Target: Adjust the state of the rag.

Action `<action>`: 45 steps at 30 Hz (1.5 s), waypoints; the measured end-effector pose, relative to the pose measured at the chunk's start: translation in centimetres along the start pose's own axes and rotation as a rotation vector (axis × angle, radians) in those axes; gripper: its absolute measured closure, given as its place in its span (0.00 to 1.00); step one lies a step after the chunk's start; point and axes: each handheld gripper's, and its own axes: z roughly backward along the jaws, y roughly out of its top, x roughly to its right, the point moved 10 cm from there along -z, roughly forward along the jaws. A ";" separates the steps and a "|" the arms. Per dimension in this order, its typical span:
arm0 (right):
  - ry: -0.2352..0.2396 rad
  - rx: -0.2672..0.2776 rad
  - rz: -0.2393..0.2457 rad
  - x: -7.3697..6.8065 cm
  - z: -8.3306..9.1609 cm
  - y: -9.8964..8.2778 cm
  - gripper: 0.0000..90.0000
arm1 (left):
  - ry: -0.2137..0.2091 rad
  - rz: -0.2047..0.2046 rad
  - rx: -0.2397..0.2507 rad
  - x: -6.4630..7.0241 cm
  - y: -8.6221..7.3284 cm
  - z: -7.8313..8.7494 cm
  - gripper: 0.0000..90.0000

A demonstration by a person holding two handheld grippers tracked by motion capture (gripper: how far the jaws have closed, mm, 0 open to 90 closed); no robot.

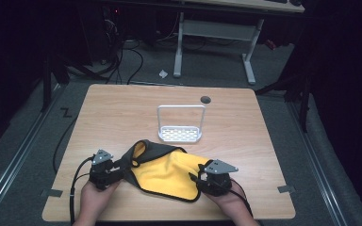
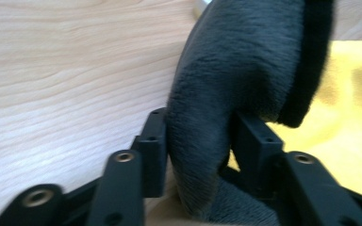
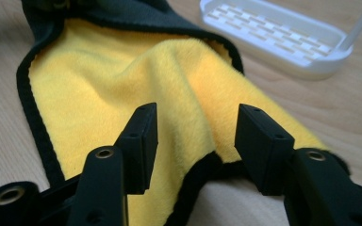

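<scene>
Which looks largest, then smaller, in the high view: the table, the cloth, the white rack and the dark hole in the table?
1. Table
2. Cloth
3. White rack
4. Hole
The rack stands farther from the camera than the cloth, yet the gap in size looks plain enough to rank them.

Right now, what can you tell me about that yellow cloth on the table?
The cloth looks like soft plush, yellow on one face and dark grey on the other, with a black sewn edge. It lies rumpled on the wooden table, its left part folded over to show the grey. The left tool straddles that grey fold; the right tool stands open over its yellow corner.
</scene>
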 end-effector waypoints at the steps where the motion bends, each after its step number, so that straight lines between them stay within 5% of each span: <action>1: -0.003 0.010 -0.007 0.2 0.3 0.3 0.55 | 0.016 0.004 -0.010 -0.3 -0.2 0.1 0.57; 6: -0.048 0.050 -0.063 3.1 0.7 1.1 0.60 | 0.030 -0.003 -0.015 -0.5 -0.8 1.4 0.46; 10: -0.097 0.008 -0.095 5.6 -0.9 0.4 0.61 | 0.074 -0.043 0.019 -0.4 -0.6 2.8 0.43; 15: -0.095 -0.039 -0.156 6.9 -2.6 -0.5 0.51 | 0.077 -0.072 0.070 0.4 0.1 3.5 0.46; 18: -0.094 -0.070 -0.161 6.8 -3.1 -1.1 0.47 | 0.034 -0.090 0.063 1.8 0.2 2.7 0.47; 25: -0.093 -0.107 -0.152 6.4 -3.7 -2.0 0.48 | -0.047 -0.182 -0.039 5.7 -0.3 -2.2 0.50; 27: -0.087 -0.114 -0.150 6.2 -3.7 -2.2 0.54 | -0.054 -0.204 -0.073 6.2 -0.9 -3.0 0.51; 29: -0.080 -0.121 -0.146 6.0 -3.5 -2.2 0.74 | -0.053 -0.230 -0.102 6.8 -1.5 -3.6 0.50; 32: -0.097 -0.077 -0.137 6.3 -2.7 -1.4 0.89 | -0.061 -0.248 -0.128 7.1 -2.2 -4.0 0.50; 38: -0.176 0.036 -0.147 8.4 0.1 0.8 0.89 | -0.031 -0.299 -0.118 7.0 -2.5 -3.8 0.54; 45: -0.178 0.041 -0.166 9.2 1.0 0.3 0.75 | 0.021 -0.256 -0.138 3.8 -2.8 -2.1 0.58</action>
